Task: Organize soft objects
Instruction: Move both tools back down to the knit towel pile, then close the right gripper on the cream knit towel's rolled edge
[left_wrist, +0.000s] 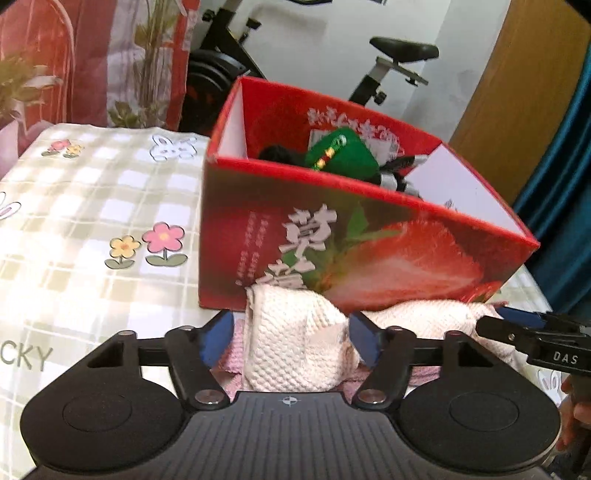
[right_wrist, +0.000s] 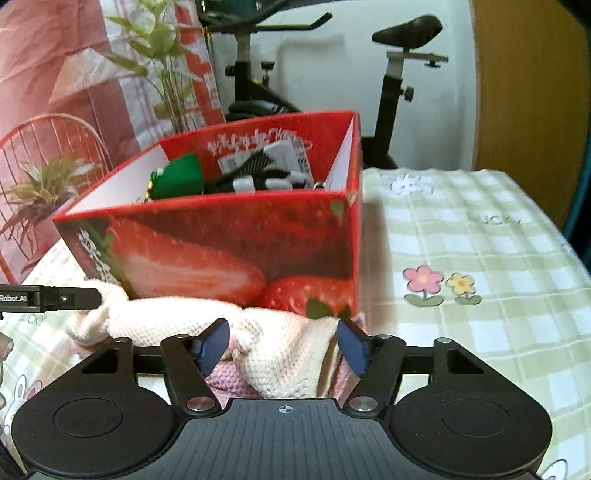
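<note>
A cream and pink knitted cloth (left_wrist: 295, 343) lies on the table in front of a red strawberry box (left_wrist: 362, 243). My left gripper (left_wrist: 291, 332) is open, its blue pads on either side of a raised fold of the cloth. My right gripper (right_wrist: 282, 339) is open the same way around the cloth's other end (right_wrist: 284, 354), in front of the box (right_wrist: 229, 251). The box holds a green soft item (left_wrist: 341, 153) and black-and-white items (right_wrist: 258, 177). Each gripper shows at the edge of the other's view.
The table carries a green checked cloth with flower prints (left_wrist: 92, 229), with bare room left of the box and right of it (right_wrist: 461, 258). An exercise bike (right_wrist: 399, 74), a plant (right_wrist: 162, 62) and a wire chair (right_wrist: 44, 147) stand behind.
</note>
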